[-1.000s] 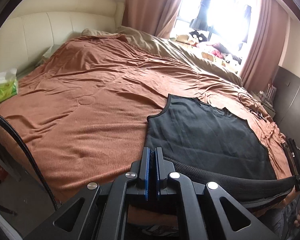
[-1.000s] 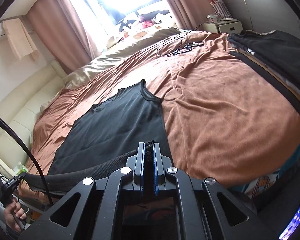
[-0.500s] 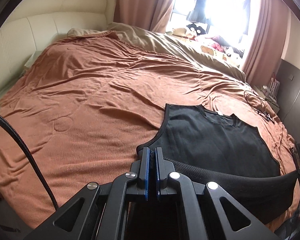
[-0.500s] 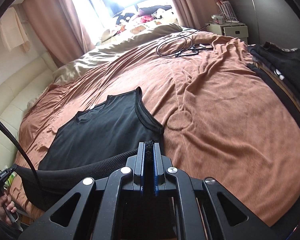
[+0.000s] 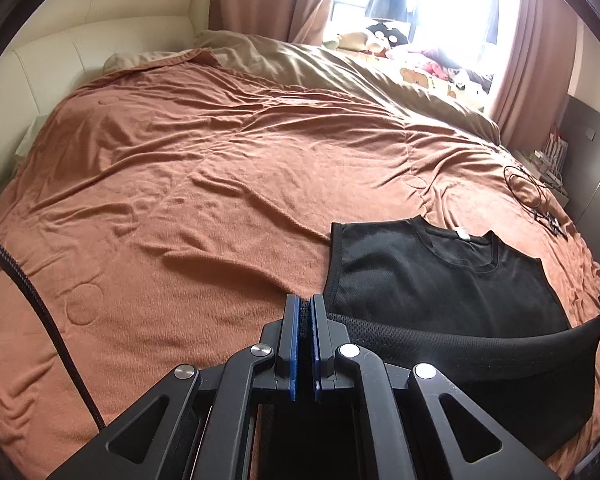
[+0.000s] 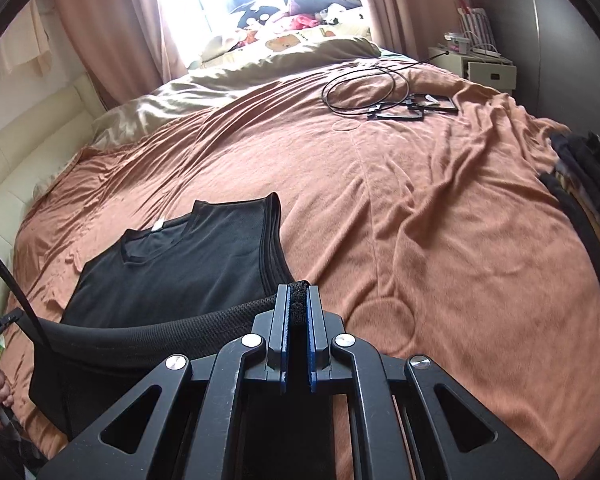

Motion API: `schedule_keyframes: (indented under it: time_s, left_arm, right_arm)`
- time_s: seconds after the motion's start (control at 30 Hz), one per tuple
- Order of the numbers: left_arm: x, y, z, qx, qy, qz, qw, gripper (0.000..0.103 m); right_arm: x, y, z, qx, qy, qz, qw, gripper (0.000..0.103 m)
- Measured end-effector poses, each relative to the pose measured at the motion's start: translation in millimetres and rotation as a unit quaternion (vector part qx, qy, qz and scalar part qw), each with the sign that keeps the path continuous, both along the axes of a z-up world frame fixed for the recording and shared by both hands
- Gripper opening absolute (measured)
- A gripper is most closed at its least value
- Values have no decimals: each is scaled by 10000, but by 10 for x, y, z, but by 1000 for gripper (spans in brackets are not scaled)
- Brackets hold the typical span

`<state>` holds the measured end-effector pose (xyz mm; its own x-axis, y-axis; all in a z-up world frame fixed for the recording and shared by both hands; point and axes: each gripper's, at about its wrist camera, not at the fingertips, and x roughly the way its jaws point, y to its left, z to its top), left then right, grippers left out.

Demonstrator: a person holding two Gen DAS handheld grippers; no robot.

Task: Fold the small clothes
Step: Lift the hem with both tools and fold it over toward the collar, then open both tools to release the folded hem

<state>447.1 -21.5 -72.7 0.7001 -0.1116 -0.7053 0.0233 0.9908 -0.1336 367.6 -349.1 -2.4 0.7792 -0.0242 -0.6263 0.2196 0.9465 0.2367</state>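
Bed [image 5: 220, 184]: both tongs apparently pinching vest [image 6: 188, 264].

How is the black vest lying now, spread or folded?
Partly folded: black vest has its hem lifted by both tongs, left and right, while the neck lies flat.

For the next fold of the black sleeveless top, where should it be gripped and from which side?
Judging by its pose, the hem corners are the best hold. Both the left tool and right tool are shut on the black sleeveless top there, from the near bed edge. The hem spans taut between them while the neckline end lies flat, ready to fold over.
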Motion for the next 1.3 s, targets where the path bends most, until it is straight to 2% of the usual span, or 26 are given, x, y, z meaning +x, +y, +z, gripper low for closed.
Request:
schedule_keyframes:
  time_s: [0.33,0.43,0.57,0.63,0.67,0.7,0.73,0.77,0.8,0.97,1.1,1.17,1.3]
  left_arm:
    - [490,-97,-42,123,183,-138,9997,5]
    - [623,-134,-109,240,254,-158,9993,6]
    - [791,-116,-256,238,605,-66,9979,10]
    - [813,-105,-275,243,689,-43,9973,22]
    - [801,-99,-268,252,658,-62,9975,37]
    - [782,-95,-258,289,608,-77,9977,58]
    - [766,-95,-254,334,567,-84,9978,68]
    - [745,-94,-246,397,517,-102,9978,81]
    - [729,-98,-244,449,486,-136,9977,85]
    - [724,-196,-359,753,814,-677,9915,85]
    - [666,-339,-518,1018,1142,-1173,9813,86]
    - [653,-395,-609,1292,1309,-1249,9750,86]
    - [662,-427,-718,1371,1484,-1276,9710,86]
  right_arm:
    - [575,46,1,-510,306,58,9982,4]
    - [704,23,-13,-504,309,35,9982,4]
    - [858,-50,-88,-289,451,-138,9985,8]
    - [893,-92,-116,-120,554,-100,9983,21]
    - [883,-111,-121,-15,512,-28,9987,43]
    - [863,-118,-107,0,456,11,9990,70]
    - [835,-129,-78,-44,412,17,9991,77]
    - [802,-128,-66,-140,379,27,9992,78]
    - [780,-135,-68,-211,410,53,9989,78]
    - [753,-114,-118,-362,707,436,9959,78]
    - [783,-62,-208,-584,1077,820,9891,79]
    - [817,-24,-252,-810,1243,857,9852,79]
    - [888,59,-297,-1027,1393,1012,9797,79]
